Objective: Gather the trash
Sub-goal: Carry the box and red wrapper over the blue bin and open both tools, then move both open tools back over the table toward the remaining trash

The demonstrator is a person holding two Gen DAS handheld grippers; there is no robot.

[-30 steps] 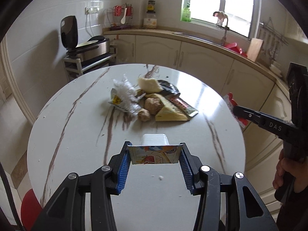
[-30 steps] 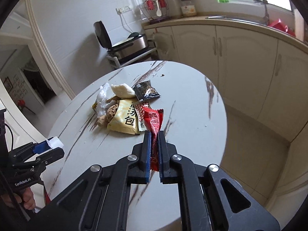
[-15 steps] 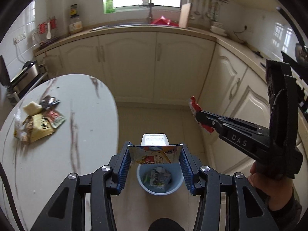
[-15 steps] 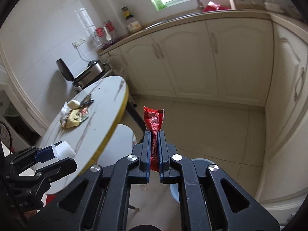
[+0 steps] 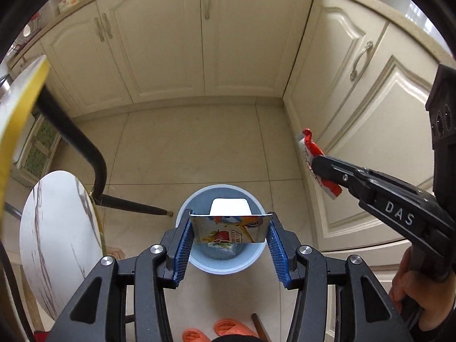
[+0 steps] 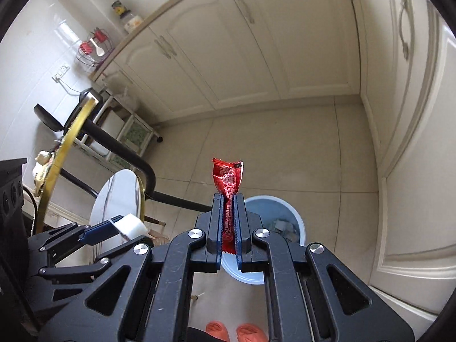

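My left gripper [image 5: 229, 229] is shut on a small white yogurt cup with a colourful label [image 5: 230, 228] and holds it right above the light blue trash bin [image 5: 185, 213] on the floor. The bin holds some trash [image 5: 221, 245]. My right gripper [image 6: 228, 199] is shut on a red snack wrapper [image 6: 228, 178] and hovers above and left of the bin [image 6: 296, 219]. It also shows at the right of the left wrist view [image 5: 316, 162], holding the wrapper [image 5: 312, 148] higher than the bin. The left gripper with the cup [image 6: 131, 225] shows at the right wrist view's lower left.
The marble table's yellow edge [image 5: 11, 131] and its black leg [image 5: 82, 148] stand at the left, with a round white stool [image 5: 57, 242] below. More wrappers [image 6: 42, 162] lie on the table. Cream cabinets [image 5: 199, 42] line the back and right. Orange slippers [image 5: 225, 329] are at the bottom.
Both grippers swung away from the table and tilted down toward the floor. The bin, further off before, is now directly under the cup in my left gripper.
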